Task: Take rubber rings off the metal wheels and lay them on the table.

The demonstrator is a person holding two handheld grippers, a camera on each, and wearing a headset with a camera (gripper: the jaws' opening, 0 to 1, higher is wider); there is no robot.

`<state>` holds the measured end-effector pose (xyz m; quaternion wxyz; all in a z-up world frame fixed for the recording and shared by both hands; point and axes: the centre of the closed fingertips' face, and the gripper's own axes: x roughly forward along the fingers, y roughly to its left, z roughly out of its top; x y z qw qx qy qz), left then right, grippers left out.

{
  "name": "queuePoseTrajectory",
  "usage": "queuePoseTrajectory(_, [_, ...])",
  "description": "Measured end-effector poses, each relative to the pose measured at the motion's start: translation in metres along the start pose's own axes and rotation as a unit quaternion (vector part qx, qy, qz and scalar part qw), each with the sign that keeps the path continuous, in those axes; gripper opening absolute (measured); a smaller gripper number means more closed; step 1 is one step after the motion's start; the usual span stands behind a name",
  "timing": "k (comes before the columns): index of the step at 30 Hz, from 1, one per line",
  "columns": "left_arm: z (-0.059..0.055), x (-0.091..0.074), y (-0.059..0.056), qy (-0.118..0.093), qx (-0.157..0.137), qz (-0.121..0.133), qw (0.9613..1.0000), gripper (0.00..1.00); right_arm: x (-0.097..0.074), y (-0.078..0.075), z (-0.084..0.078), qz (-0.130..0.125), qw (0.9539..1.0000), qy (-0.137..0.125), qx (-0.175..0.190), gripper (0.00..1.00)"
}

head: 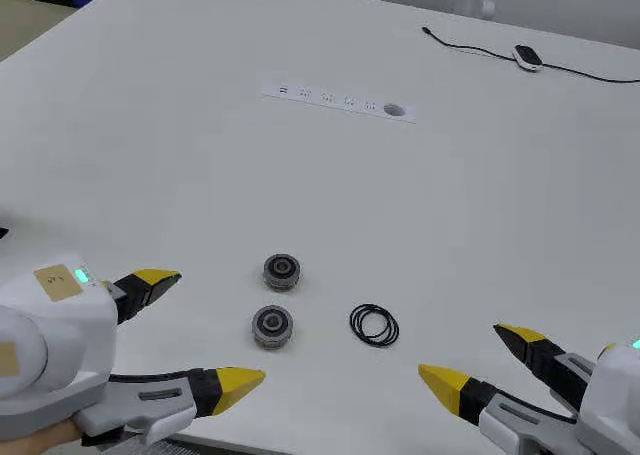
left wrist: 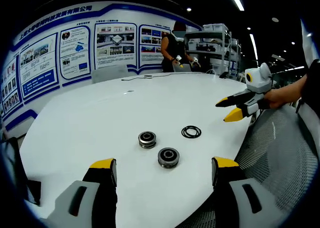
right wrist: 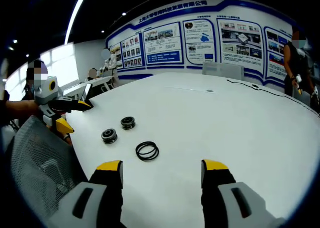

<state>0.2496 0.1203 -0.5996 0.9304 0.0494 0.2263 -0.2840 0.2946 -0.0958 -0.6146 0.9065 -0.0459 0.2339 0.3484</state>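
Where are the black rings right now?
In the head view, the rings lie flat on the white table, just right of the nearer wheel and left of the right claw.

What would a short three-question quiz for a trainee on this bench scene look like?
1. True or false: the left gripper and the right gripper both stand open.
2. How many metal wheels are on the table?
3. The rubber rings lie: A) round a wheel; B) flat on the table, apart from the wheels; C) between a gripper's jaws.
Key: 1 true; 2 two; 3 B.
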Motion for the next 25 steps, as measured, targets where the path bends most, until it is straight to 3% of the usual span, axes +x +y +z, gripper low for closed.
queuePoseTrajectory(25, [0.0002,-0.0003,-0.0033,0.006,0.009,-0.006,0.9999,0.79,-0.0016,-0.0028,0.0003,-0.005,0.9998,-0.003,0.016,0.63])
